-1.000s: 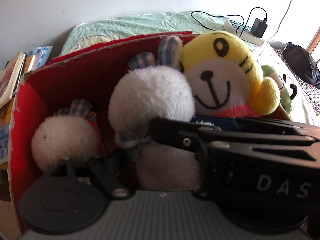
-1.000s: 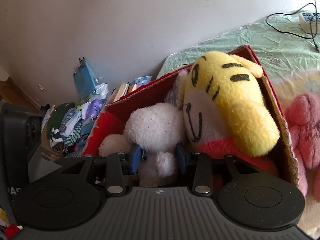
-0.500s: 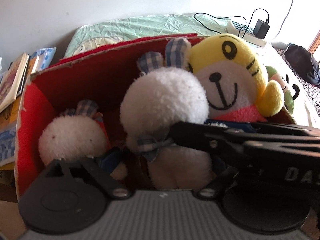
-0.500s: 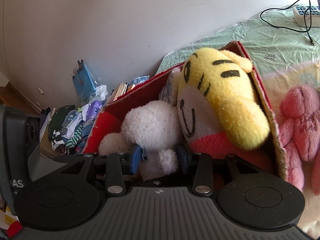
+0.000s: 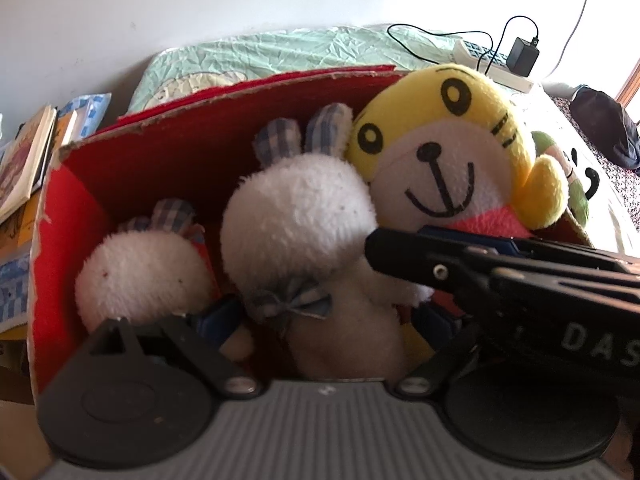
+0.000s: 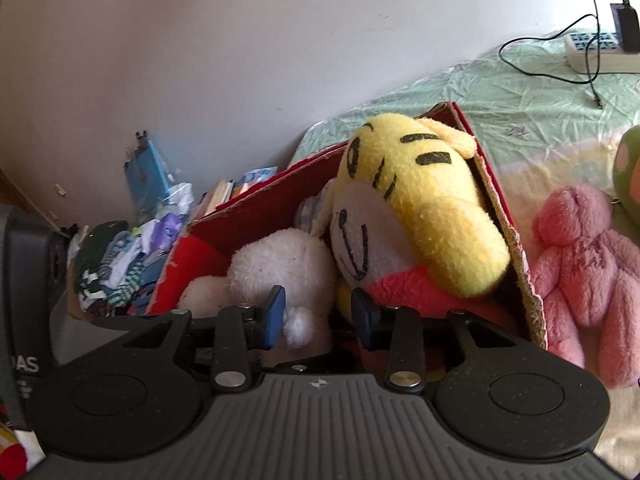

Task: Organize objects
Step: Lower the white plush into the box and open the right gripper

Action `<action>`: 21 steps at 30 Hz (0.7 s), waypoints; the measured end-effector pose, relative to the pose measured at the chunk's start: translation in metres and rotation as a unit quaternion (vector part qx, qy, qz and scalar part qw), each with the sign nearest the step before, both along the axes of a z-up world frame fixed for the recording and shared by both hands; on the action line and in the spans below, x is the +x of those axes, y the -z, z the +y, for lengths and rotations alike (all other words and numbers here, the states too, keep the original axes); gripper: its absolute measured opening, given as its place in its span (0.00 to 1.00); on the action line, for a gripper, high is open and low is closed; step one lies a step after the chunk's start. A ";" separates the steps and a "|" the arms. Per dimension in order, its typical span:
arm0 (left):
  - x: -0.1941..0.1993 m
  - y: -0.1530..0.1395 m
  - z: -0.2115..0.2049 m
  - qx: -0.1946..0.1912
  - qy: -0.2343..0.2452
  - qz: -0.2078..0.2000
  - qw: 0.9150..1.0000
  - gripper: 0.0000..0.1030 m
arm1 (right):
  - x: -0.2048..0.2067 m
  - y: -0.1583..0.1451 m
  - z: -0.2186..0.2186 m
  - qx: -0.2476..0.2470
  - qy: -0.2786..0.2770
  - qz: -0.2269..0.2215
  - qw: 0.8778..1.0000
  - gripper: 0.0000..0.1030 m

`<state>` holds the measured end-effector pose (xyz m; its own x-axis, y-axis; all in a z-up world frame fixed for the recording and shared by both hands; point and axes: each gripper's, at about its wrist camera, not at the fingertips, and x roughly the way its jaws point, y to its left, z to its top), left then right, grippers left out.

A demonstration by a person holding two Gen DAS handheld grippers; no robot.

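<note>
Red cardboard box (image 5: 100, 168) sits right in front of both grippers, w/ 3 plush toys inside: 2 white bunnies and 1 yellow tiger (image 5: 448, 152). The bigger bunny (image 5: 300, 220) is in the middle, directly ahead of the left gripper (image 5: 324, 320); its blue pads stand apart, one on each side of the bunny's body, not pressing it. The small bunny (image 5: 140, 268) is to the left of it, the tiger to the right, leaning on the box wall. The right gripper (image 6: 316, 312) has also its fingers spread, w/ a white fluffy paw of the big bunny between them; if a pad touches it, I cannot tell. Outside the box, right of this gripper, lies 1 pink plush (image 6: 584, 264) on the bed cover (image 6: 520, 92). Further away: 1 power strip (image 6: 596, 46) w/ 1 black charger (image 6: 626, 24).
</note>
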<state>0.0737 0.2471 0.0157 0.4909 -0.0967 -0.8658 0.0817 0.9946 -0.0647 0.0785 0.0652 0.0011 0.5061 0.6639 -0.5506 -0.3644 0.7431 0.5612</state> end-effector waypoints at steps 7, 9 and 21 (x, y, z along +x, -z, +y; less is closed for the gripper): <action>-0.001 -0.001 -0.001 0.004 -0.002 -0.005 1.000 0.91 | 0.002 0.002 0.002 -0.012 0.011 -0.004 1.000 0.30; -0.001 -0.002 -0.002 0.005 -0.003 -0.007 1.000 0.91 | 0.001 0.003 0.002 -0.012 0.012 -0.007 1.000 0.30; -0.003 -0.003 0.000 0.008 -0.006 -0.018 1.000 0.92 | -0.001 0.003 0.003 -0.011 0.012 -0.013 1.000 0.31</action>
<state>0.0711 0.2467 0.0187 0.5221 -0.0769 -0.8494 0.0713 0.9964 -0.0463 0.0775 0.0686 -0.0022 0.5358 0.6391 -0.5517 -0.3609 0.7641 0.5347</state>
